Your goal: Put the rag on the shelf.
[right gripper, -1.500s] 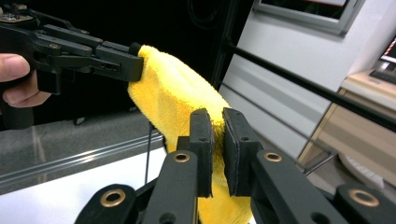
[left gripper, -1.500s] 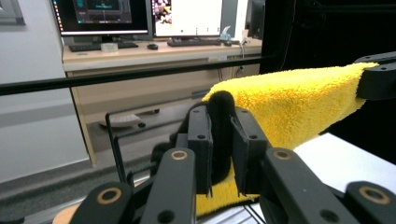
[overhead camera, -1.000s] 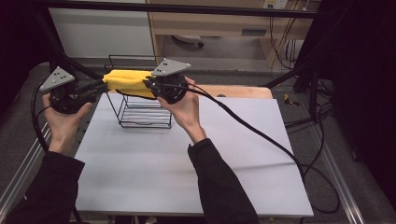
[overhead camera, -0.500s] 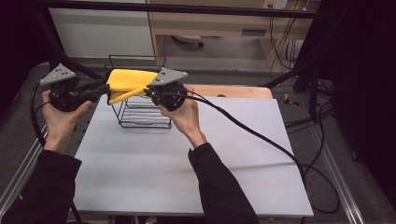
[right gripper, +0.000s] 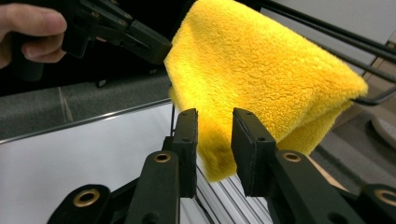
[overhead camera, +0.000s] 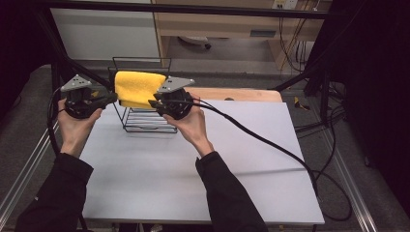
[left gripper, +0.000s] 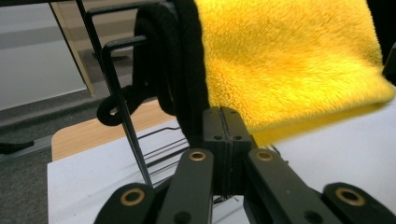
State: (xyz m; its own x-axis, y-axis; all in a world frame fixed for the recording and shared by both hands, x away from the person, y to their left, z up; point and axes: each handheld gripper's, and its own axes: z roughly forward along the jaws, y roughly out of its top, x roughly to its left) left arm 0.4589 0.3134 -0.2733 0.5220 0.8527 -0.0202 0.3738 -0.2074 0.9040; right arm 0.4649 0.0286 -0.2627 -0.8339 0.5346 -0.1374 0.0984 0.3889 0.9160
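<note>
Yellow cloth (overhead camera: pixel 138 88) is draped over the top bar of the wire rack (overhead camera: pixel 145 123) on the table (overhead camera: pixel 193 179). Left tool (left gripper: pixel 223 128) is clenched empty beside it; right tool (right gripper: pixel 215 149), just opened, is released around a corner. Hanging appears done; withdrawal remains.

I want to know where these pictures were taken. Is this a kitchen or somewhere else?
Probably a lab or workshop, not a kitchen. A plain white table stands inside a dark metal frame, black cables trail across it, and a person holds gripper tools.
</note>
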